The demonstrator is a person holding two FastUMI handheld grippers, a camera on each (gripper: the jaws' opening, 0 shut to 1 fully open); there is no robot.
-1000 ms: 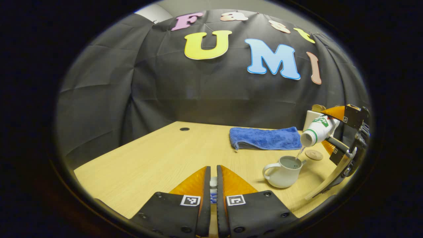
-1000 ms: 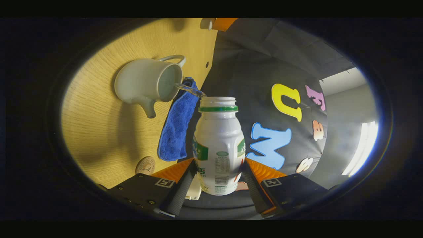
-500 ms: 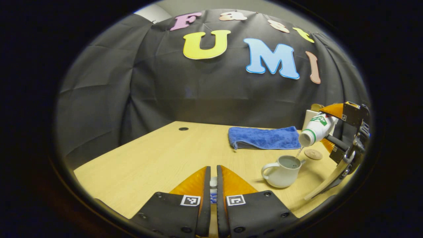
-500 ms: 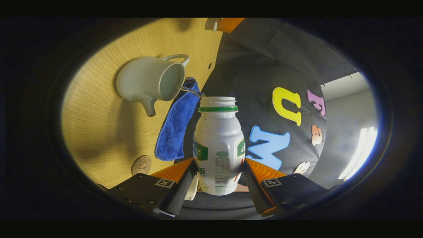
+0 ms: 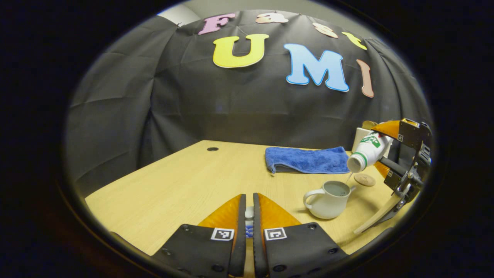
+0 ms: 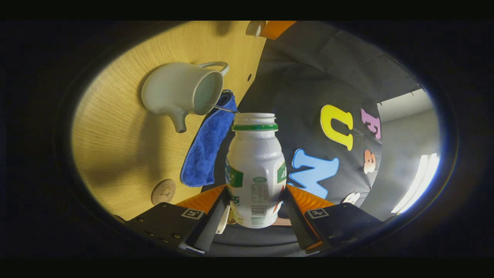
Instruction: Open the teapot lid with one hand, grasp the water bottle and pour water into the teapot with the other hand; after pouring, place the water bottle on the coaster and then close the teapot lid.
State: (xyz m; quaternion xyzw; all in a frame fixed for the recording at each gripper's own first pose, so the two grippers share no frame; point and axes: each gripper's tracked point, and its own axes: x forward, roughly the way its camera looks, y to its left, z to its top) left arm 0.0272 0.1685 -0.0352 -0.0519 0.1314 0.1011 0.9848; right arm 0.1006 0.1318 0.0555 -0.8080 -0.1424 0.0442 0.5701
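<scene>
- The table is a pale wood-grain board with a small round dark hole near its far edge; a black creased cloth wall hangs right behind it, and in the right gripper view a strip of grey room wall and a bright light panel show past the cloth
- A blue towel lies folded on the far part of the table, beside the white teapot, which stands open-topped with its handle facing the left gripper
- The right gripper is clamped on the white water bottle, both fingers pressing its sides; the bottle is tilted with its open mouth over the teapot rim, and a thin stream of water runs into the pot
- The round coaster lies flat on the table just beyond the teapot, under the tilted bottle
- The left gripper hangs low over the near table, fingers drawn close on the teapot lid, a small white piece between them
</scene>
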